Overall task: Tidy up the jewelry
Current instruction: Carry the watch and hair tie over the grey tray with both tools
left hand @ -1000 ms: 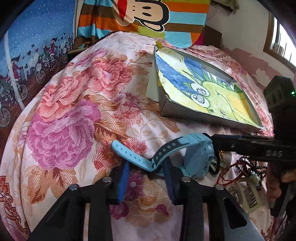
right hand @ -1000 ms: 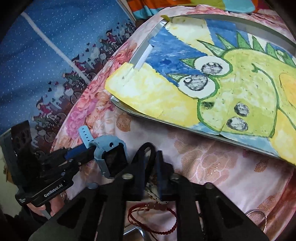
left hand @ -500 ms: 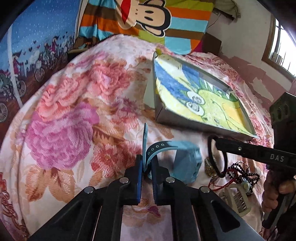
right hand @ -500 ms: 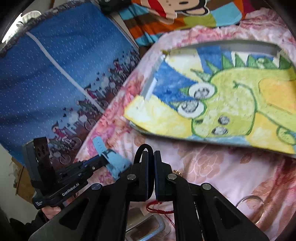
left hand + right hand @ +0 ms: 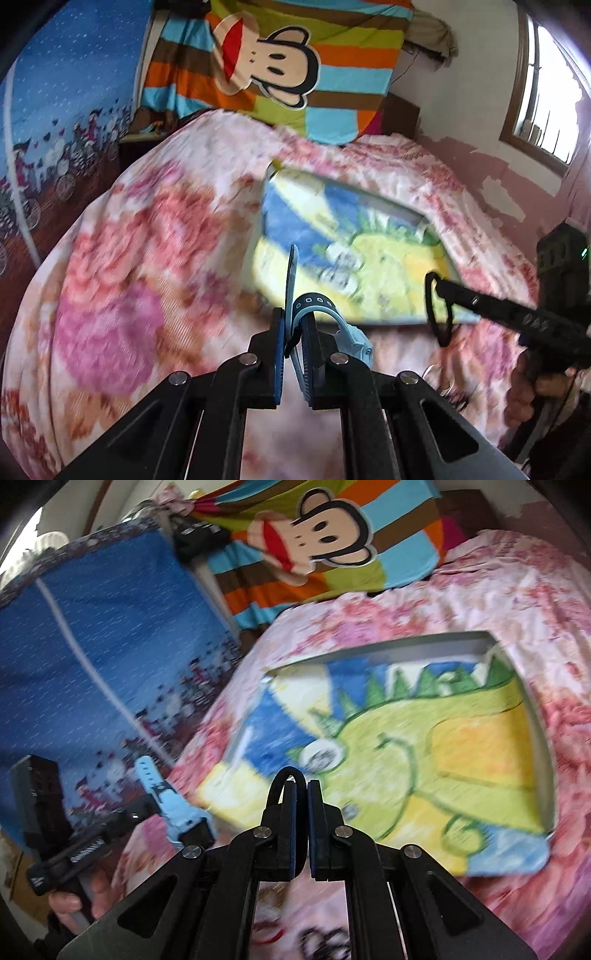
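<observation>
Carrying two pieces clear of the bed toward the tray; left gripper with jaws just closed and pinching the strap of the blue watch, the body hanging to one side; right gripper with jaws clamped on a black ring, seemingly a hair tie. Best done level and slow, so the dangling watch does not swing; release low over the tray's drawing, each piece apart. Tray wall raised all round, hence approach from above, not across the rim; bare room wide inside the tray; remaining jewelry blurred below the right gripper.
</observation>
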The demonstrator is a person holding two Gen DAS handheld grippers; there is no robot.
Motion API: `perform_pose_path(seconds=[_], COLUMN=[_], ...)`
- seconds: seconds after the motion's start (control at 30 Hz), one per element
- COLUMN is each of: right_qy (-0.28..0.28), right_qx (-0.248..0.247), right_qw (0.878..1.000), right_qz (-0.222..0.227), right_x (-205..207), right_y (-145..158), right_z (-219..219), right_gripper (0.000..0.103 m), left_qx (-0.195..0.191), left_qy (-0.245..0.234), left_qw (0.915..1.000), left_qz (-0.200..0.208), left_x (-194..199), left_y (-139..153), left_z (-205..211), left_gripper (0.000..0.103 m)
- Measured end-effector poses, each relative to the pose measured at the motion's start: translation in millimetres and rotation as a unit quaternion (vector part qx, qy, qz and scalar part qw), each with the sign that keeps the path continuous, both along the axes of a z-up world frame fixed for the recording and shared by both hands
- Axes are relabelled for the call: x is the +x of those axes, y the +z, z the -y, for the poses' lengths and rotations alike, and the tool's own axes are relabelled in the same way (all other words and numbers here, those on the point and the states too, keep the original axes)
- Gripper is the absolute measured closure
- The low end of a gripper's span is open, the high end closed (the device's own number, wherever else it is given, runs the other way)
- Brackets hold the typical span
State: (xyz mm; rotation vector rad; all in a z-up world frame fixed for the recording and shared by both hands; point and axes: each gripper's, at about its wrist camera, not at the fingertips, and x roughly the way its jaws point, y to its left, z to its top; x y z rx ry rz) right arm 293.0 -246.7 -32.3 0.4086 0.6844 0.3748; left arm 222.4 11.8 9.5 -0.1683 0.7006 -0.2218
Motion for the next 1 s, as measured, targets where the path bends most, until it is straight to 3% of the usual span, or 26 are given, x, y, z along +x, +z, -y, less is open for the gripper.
perform_pose_path(seconds=[0.17,0.37,0.6,0.7,0.77,0.93,1.0], right_qy=[-0.032,-0.042,-0.045,-0.048,-0.052,-0.056,-0.060], right_qx=[-0.015,-0.049,-0.061,-0.062,-0.064,-0.066,-0.076], right_qw=[0.999,0.997,0.996,0.995,0.995,0.995,0.995], right_qz=[-0.017,-0.044,-0.055,-0.061,-0.060,-0.047,-0.031], right_x=[23.6,40.8,42.1,42.0,39.7,25.7,11.3], right_y=[-12.3,-33.3,-43.1,-44.9,-43.9,-34.7,-25.0], right_z=[4.1,1.2,5.0,8.0,10.1,16.7,19.4], right_gripper=[0.098,0.097,0.097,0.087,0.068,0.067,0.059], left_qx=[-0.005,0.003,0.018,0.018,0.023,0.006,-0.010], left_qy=[-0.002,0.007,0.013,0.019,0.024,0.028,0.028], left_qw=[0.9999,0.9998,0.9989,0.9986,0.9981,0.9982,0.9981], left_qz=[0.011,-0.019,-0.041,-0.046,-0.051,-0.054,-0.053], left_x=[33.8,76.7,90.0,91.2,91.4,88.4,84.0], left_y=[9.2,-10.0,-27.9,-30.1,-31.2,-32.2,-30.5], left_z=[18.1,34.9,43.1,43.2,43.9,40.7,37.7], left_gripper=[0.095,0.095,0.094,0.093,0.089,0.075,0.064])
